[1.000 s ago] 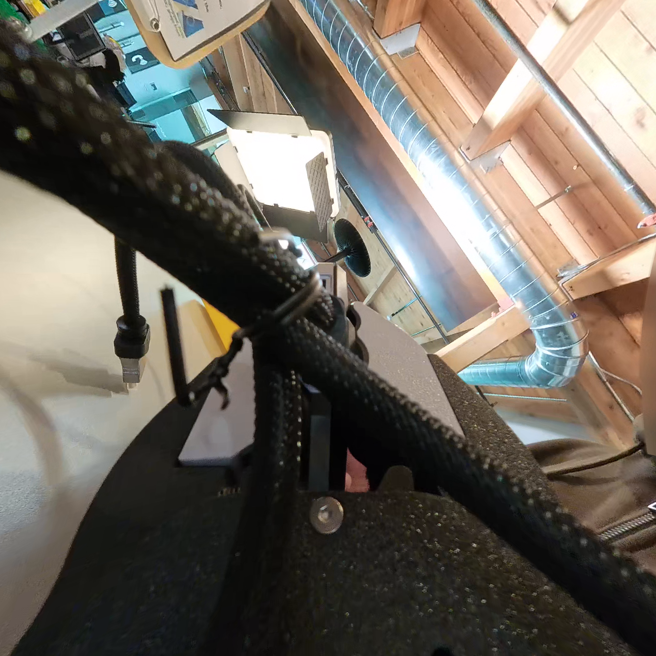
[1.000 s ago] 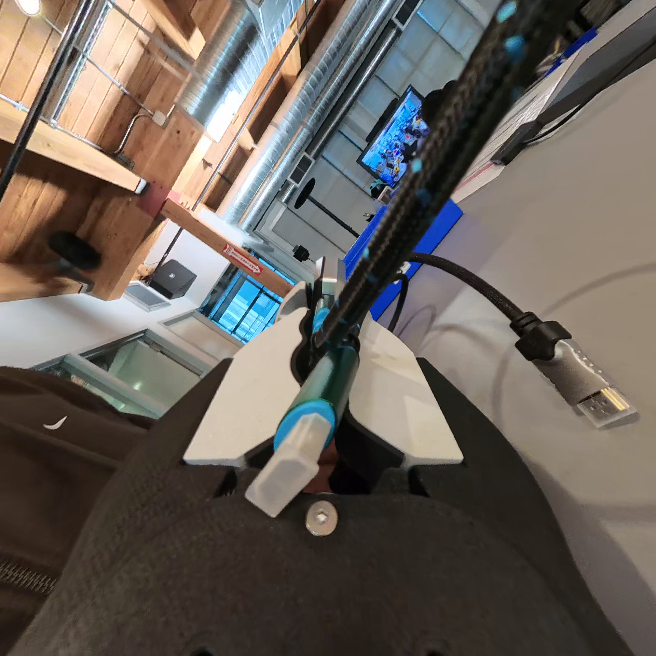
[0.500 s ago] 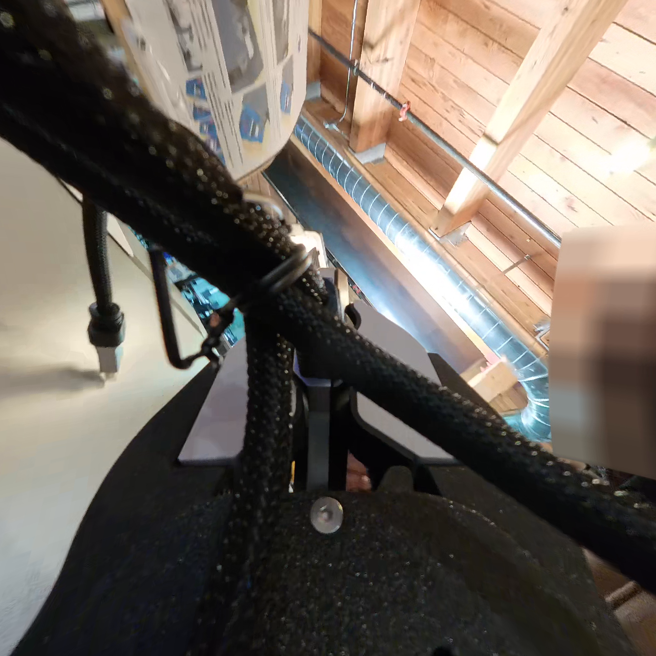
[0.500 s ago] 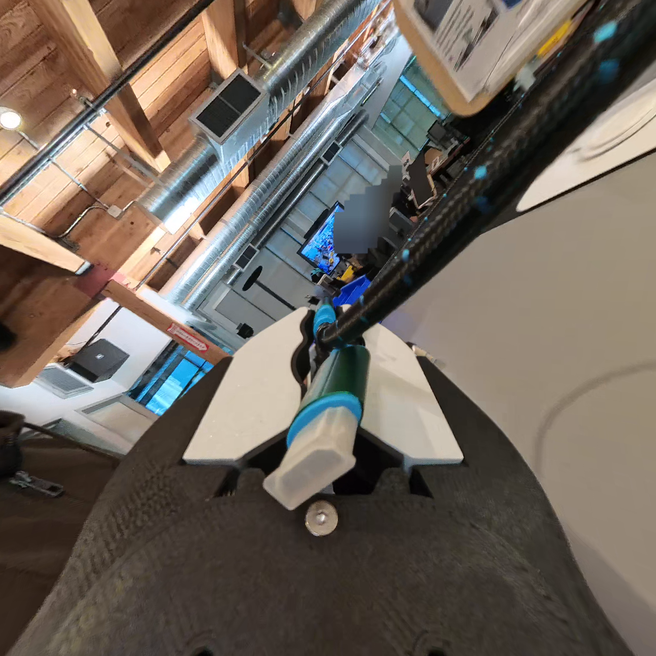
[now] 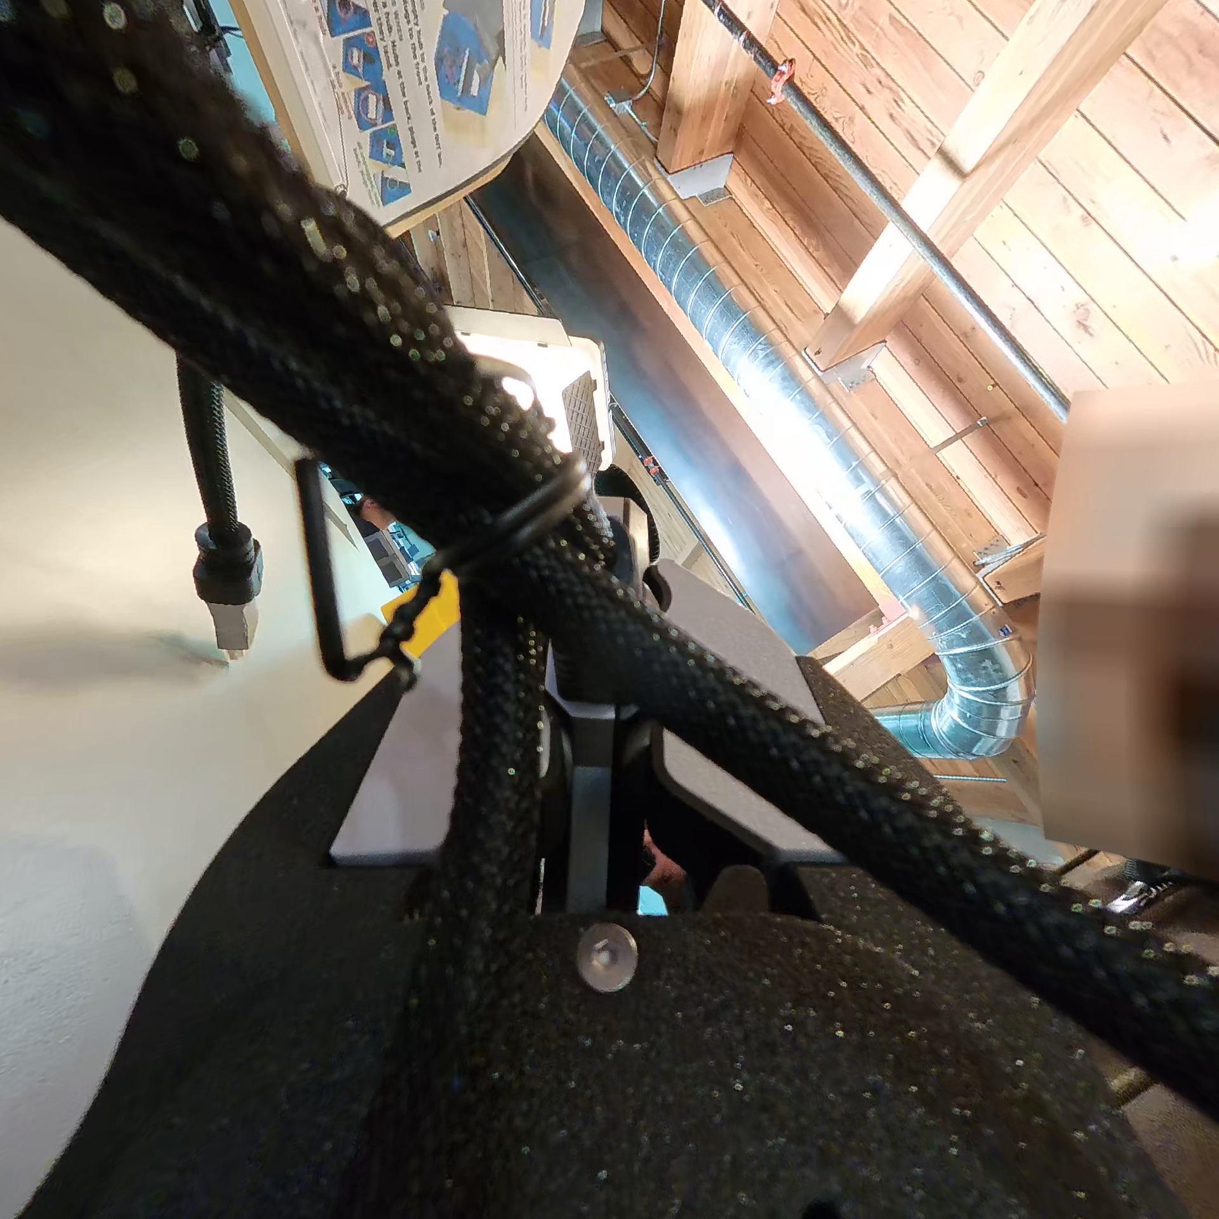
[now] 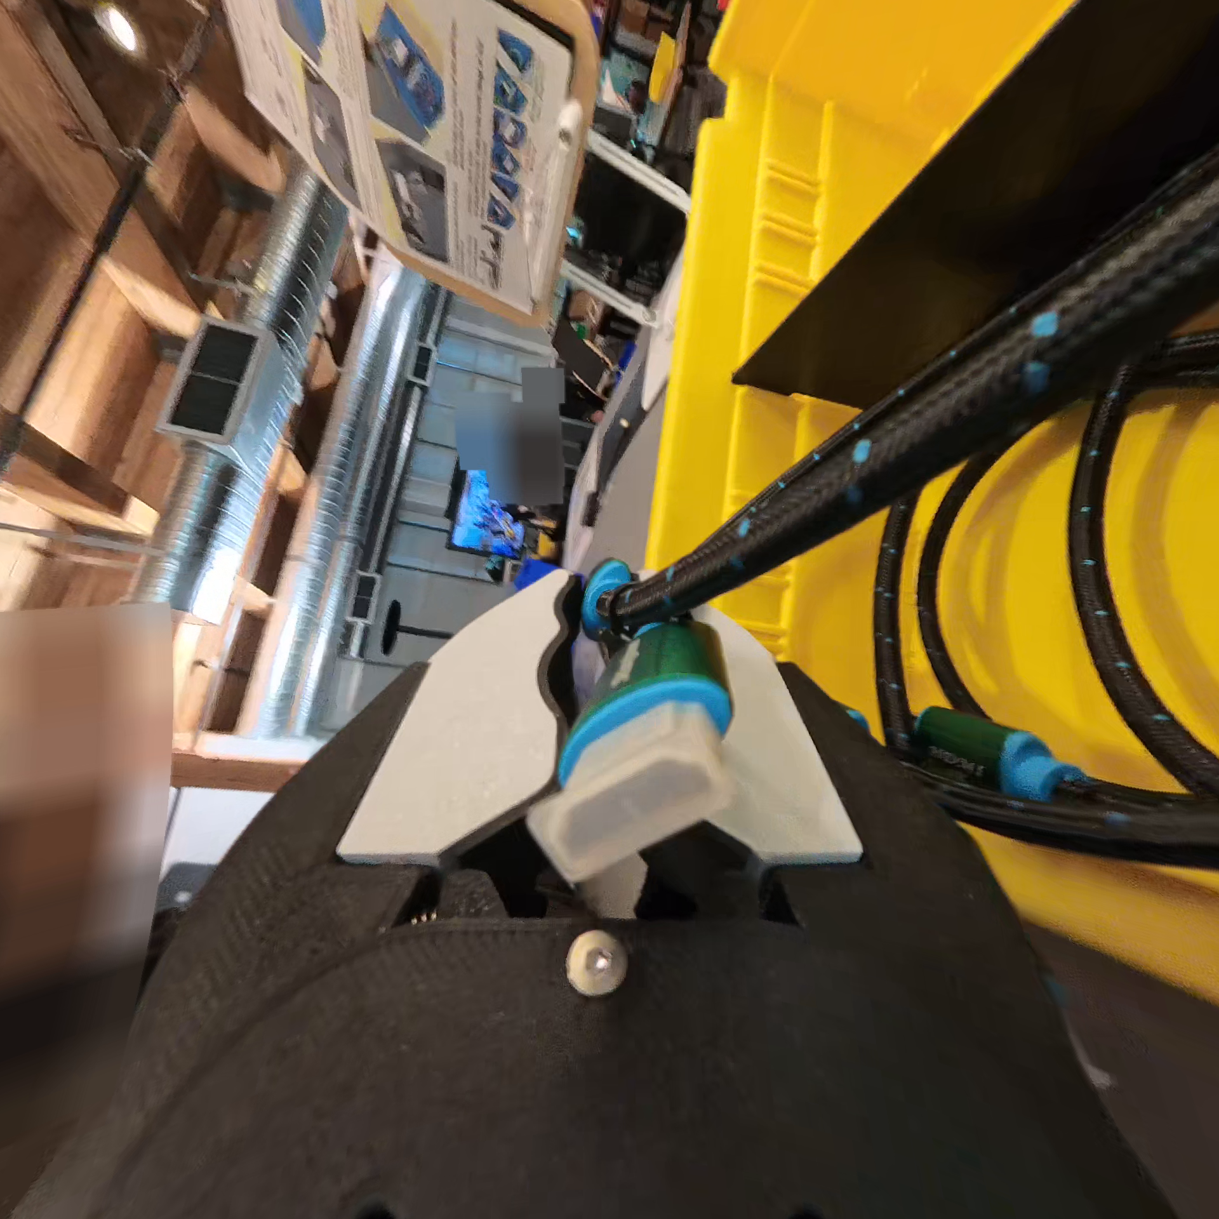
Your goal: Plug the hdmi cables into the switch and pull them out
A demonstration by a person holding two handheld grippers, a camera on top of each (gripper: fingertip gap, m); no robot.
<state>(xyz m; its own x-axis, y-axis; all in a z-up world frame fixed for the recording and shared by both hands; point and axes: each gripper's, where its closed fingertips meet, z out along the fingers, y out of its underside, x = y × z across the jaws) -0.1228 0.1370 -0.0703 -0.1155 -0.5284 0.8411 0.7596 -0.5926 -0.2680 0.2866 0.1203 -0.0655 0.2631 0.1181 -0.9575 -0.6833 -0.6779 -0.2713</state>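
Your right tool (image 6: 597, 633) was clenched on a green cable plug (image 6: 659, 686) with blue collars and a clear cap, just beside a yellow bin (image 6: 758, 330). Inside the bin lay coiled black cable (image 6: 1088, 626) with another green plug (image 6: 956, 739). Your left tool (image 5: 593, 580) gripped a bundle of black braided cable (image 5: 528, 580) bound by a wire tie, above the pale tabletop (image 5: 99, 725).

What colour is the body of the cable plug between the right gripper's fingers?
Dark green body with light blue rings and a clear cap; it shows best in the right wrist view.
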